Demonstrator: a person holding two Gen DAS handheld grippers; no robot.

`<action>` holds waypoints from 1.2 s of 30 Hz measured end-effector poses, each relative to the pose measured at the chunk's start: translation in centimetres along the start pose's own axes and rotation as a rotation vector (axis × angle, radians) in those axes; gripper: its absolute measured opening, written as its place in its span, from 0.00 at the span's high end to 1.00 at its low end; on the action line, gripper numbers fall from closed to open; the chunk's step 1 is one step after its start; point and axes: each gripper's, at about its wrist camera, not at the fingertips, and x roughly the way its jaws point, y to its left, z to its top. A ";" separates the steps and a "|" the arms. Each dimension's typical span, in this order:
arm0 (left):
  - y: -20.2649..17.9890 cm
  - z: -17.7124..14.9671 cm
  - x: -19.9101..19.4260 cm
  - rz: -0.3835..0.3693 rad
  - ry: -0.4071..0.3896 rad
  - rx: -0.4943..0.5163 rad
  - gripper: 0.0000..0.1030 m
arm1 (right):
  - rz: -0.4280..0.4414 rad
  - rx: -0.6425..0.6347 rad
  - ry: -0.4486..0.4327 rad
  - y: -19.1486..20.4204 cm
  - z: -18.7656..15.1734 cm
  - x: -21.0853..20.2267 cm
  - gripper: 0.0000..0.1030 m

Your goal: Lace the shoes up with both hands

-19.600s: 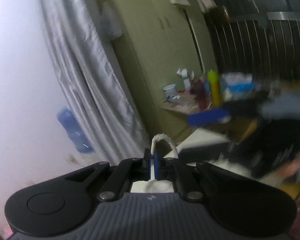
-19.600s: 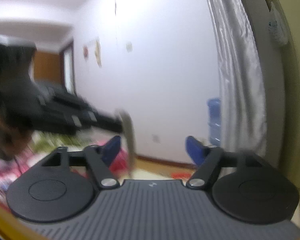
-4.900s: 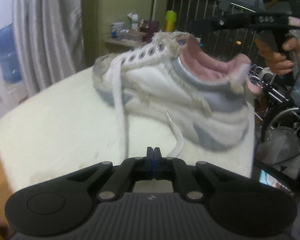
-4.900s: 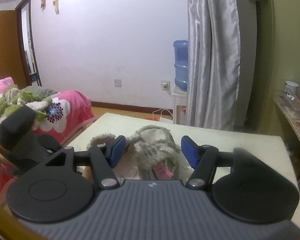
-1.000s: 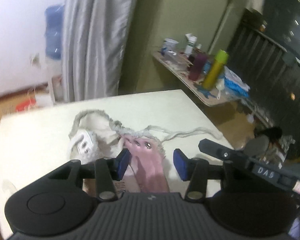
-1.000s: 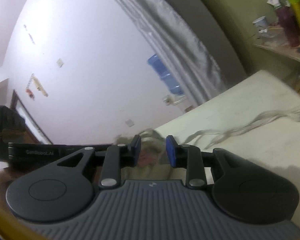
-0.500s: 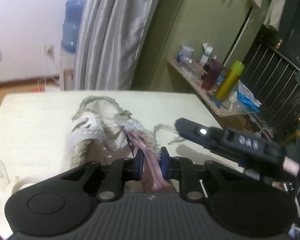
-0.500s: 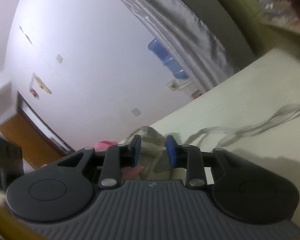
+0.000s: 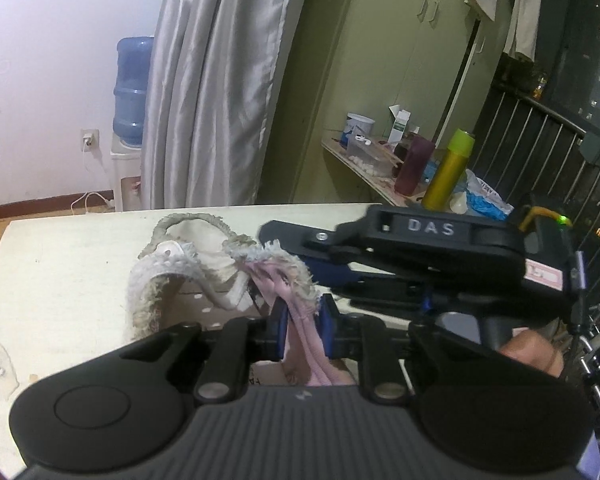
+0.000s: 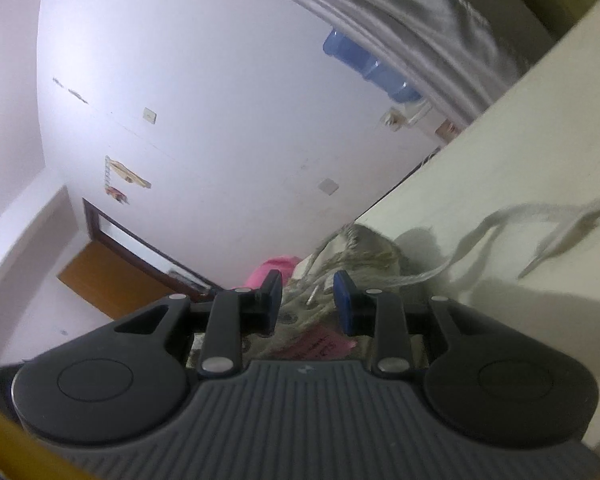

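The pink tongue (image 9: 300, 320) is pinched by the left hand-held gripper (image 9: 303, 330), the right hand-held gripper (image 10: 307, 300) seemingly spread, while the shoelace (image 10: 540, 232) at three o'clock is left unthreaded.

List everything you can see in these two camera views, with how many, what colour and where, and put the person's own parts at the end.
shoe: one, white and grey, on the table, pink tongue pulled up
lace: one, off-white, trailing loose across the table
table: one, cream, under the shoe
water bottle: one, blue, by the wall
curtain: one, grey, behind the table
cupboard: one, olive green, right of the curtain
flask: one, yellow with green cap, on the side shelf
cup: one, dark purple, beside the flask
left gripper: one, black with blue pads, shut on the tongue
right gripper: one, black with blue pads, jaws apart at the shoe
hand: one, partly seen behind the right gripper
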 end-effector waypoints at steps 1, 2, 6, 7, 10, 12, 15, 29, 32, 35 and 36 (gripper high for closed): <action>0.1 0.0 0.0 -0.002 0.000 -0.003 0.83 | 0.004 0.006 0.004 0.0 0.0 0.2 0.73; 0.1 -0.1 0.0 -0.004 0.000 -0.007 0.83 | 0.008 0.013 0.007 0.0 -0.1 0.3 0.73; -0.1 -0.1 0.0 -0.005 -0.008 0.010 0.83 | 0.010 0.025 0.006 0.2 -0.1 0.8 0.73; -0.1 -0.1 0.1 -0.004 -0.010 0.012 0.83 | 0.009 0.026 0.003 0.2 -0.1 0.8 0.74; 0.1 -0.1 0.1 -0.011 -0.011 0.003 0.83 | -0.011 -0.012 0.006 0.7 -0.1 1.1 0.81; 0.2 -0.2 0.0 -0.012 -0.013 0.000 0.83 | -0.026 -0.024 -0.004 0.9 -0.4 1.1 0.92; 0.3 -0.3 0.0 -0.012 -0.017 -0.003 0.83 | -0.056 -0.045 -0.030 1.5 -0.9 1.1 0.98; 0.9 -0.2 0.3 -0.042 -0.017 -0.023 0.83 | -0.449 -0.046 -0.614 -2.5 3.3 -16.2 0.98; 1.1 -0.2 0.3 -0.052 -0.019 -0.032 0.83 | -0.575 -0.033 -0.687 -4.4 2.9 -21.3 0.98; 1.3 -0.3 0.3 -0.058 -0.022 -0.037 0.83 | -0.723 -0.057 -0.723 -5.0 1.6 -24.7 0.98; 1.4 -0.3 0.3 -0.060 -0.021 -0.039 0.83 | -0.756 -0.060 -0.723 -5.2 1.1 -25.7 0.98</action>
